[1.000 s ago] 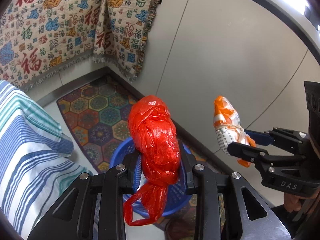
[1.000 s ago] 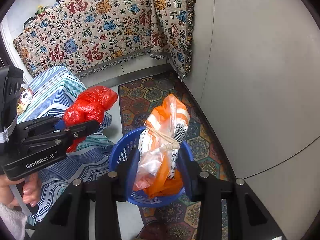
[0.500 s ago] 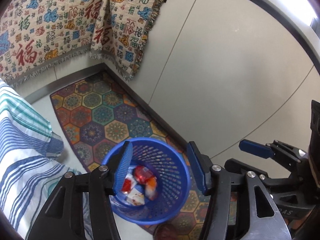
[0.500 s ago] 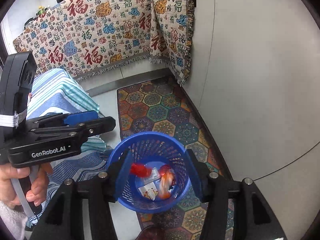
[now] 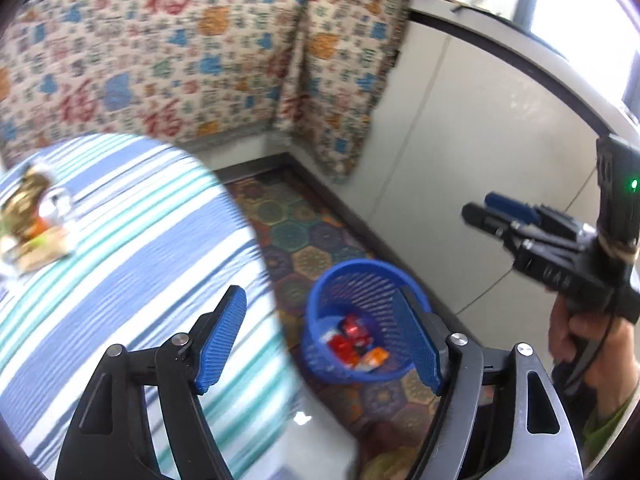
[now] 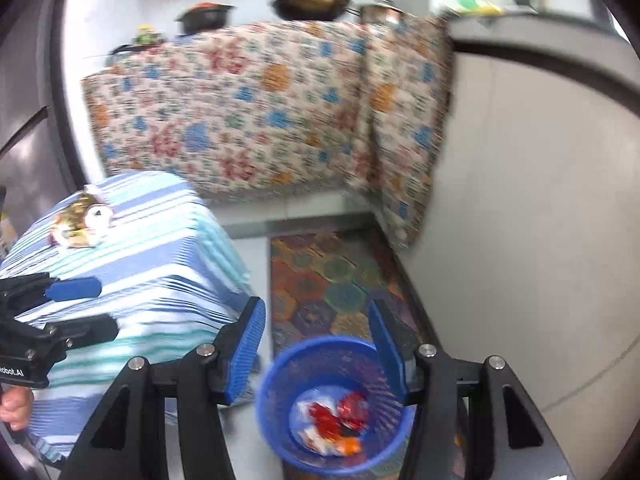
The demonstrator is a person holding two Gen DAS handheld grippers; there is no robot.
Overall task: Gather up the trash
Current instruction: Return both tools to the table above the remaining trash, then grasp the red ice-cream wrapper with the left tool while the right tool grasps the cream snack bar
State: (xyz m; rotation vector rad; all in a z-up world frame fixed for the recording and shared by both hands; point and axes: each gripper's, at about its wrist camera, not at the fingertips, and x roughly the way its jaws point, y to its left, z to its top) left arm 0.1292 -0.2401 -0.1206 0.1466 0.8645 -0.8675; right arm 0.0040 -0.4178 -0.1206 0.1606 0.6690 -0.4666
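Observation:
A blue mesh basket stands on the floor with red, white and orange trash at its bottom. My left gripper hangs above it, its jaws opening, nothing between them. My right gripper is open and empty over the same basket, where the trash shows again. A pile of wrappers lies on the striped table at the left, also seen as the wrappers in the right wrist view. Each gripper shows in the other's view: right gripper, left gripper.
The striped tablecloth hangs beside the basket. A hexagon-patterned rug lies under the basket along a pale cabinet wall. A patterned blanket drapes the counter behind, with pans on top.
The left gripper let go of the red bag and the right one of the orange-white bag; both now lie in the basket. Both grippers opened, rose and swung left, bringing the table into view.

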